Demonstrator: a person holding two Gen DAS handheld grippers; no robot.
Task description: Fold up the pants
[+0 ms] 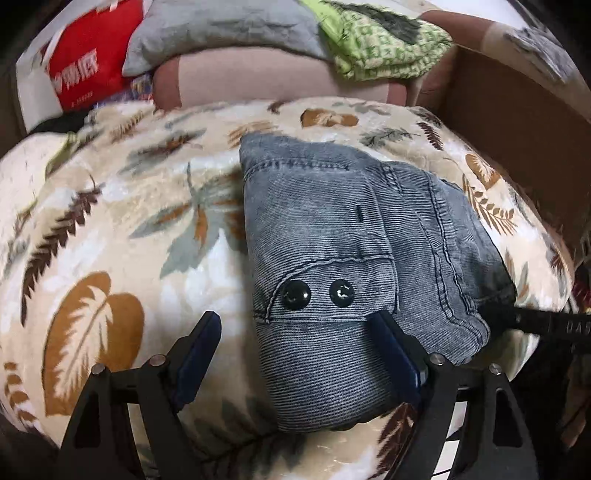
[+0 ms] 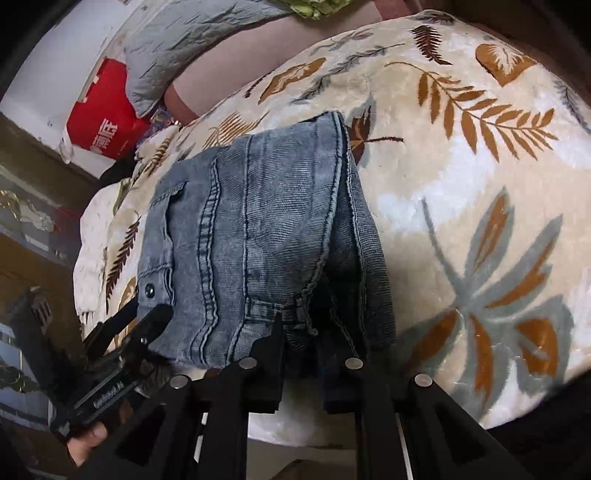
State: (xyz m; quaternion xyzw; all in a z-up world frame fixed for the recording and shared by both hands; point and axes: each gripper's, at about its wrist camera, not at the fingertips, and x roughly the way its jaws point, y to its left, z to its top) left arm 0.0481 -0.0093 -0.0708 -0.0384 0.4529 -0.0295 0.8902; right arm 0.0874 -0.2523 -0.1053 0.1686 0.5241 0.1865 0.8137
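Observation:
The blue-grey denim pants (image 1: 332, 236) lie folded into a compact bundle on a cream leaf-print blanket (image 1: 110, 229). Two black buttons (image 1: 295, 294) face my left gripper. My left gripper (image 1: 295, 325) is open, its jaws spread over the near end of the bundle, holding nothing. In the right wrist view the pants (image 2: 258, 229) show stacked layers with seams. My right gripper (image 2: 314, 328) is nearly closed, with the near edge of the pants between its fingers. The left gripper (image 2: 147, 321) shows at the bundle's left corner. The right gripper's finger (image 1: 532, 321) enters the left view from the right.
Behind the blanket are a pink sofa back (image 1: 258, 77), a grey cushion (image 1: 221, 29), a green patterned cloth (image 1: 384, 44) and a red and white bag (image 1: 81, 62). A brown cardboard box (image 1: 517, 110) stands at the right. Dark furniture (image 2: 33, 206) stands left of the blanket.

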